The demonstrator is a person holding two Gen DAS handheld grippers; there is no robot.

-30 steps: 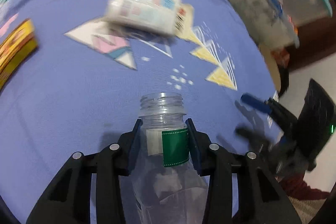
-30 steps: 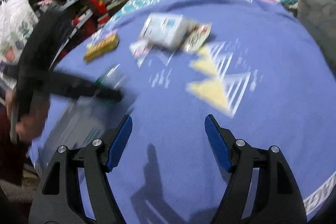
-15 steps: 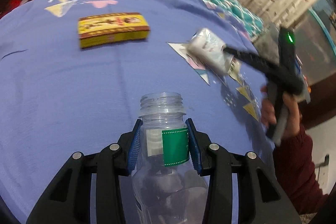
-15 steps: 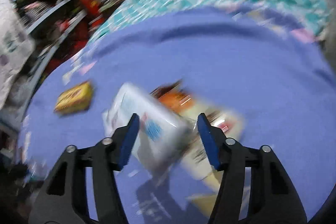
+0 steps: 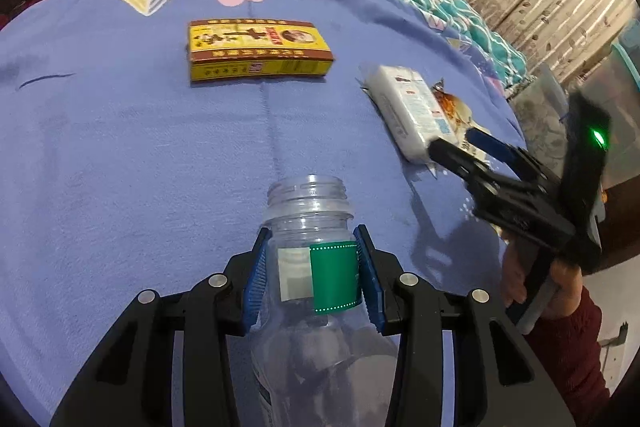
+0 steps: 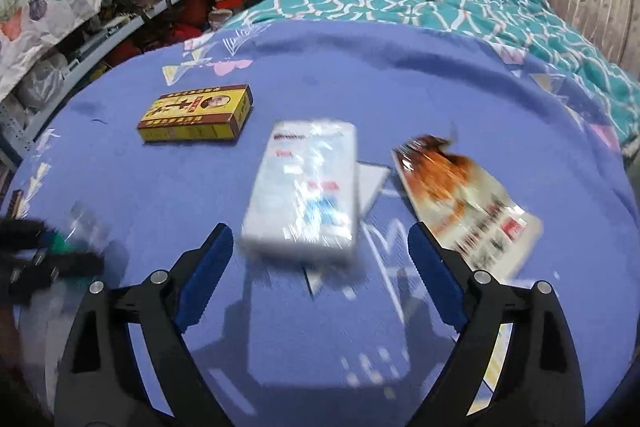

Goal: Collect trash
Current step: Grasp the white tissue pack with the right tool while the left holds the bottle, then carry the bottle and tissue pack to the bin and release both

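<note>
On a blue bedspread (image 6: 400, 75) strewn with litter, the left gripper (image 5: 311, 271) is clenched on the neck of an empty, capless bottle (image 5: 310, 227), carried clear of the bed so it is out of the way for the next pick. The right gripper (image 6: 320, 263), its jaws just opened wide and gripping nothing, is lined up on a white packet (image 6: 306, 187) lying just ahead of its tips, apparently the next target. A crumpled wrapper (image 6: 468, 199) lies beside the packet and a yellow box (image 6: 196, 113) farther off, both still uncollected. No bin can be made out in either view.
</note>
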